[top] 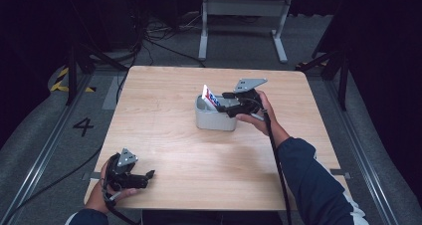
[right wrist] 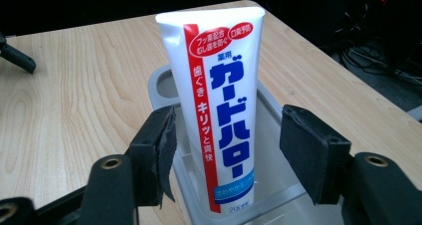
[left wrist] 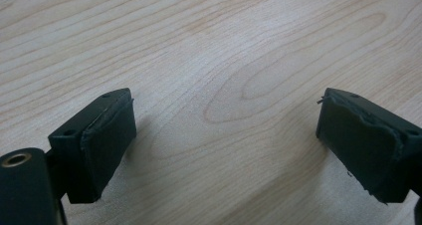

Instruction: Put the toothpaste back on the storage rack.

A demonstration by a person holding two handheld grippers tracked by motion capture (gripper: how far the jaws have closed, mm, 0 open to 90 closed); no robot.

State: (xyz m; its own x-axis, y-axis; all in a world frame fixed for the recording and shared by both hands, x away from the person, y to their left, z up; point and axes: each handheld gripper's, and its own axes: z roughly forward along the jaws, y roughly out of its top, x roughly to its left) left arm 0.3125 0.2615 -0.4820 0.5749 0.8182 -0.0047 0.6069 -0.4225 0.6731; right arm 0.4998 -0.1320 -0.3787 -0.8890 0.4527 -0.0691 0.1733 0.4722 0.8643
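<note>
Standing upright in the grey bin (top: 215, 116) mid-tabletop (top: 164, 135), the toothpaste tube (right wrist: 216, 110) sits between the right tongs (right wrist: 226, 140) — parted, not gripping — so a nudge could topple it; the left tongs (left wrist: 226, 140) gape wide, empty.

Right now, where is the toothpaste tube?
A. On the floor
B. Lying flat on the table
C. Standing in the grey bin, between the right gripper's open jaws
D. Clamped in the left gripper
C: the toothpaste tube stands in the grey bin, with the right gripper jaws apart on either side of it, neither pad pressing on it.
</note>
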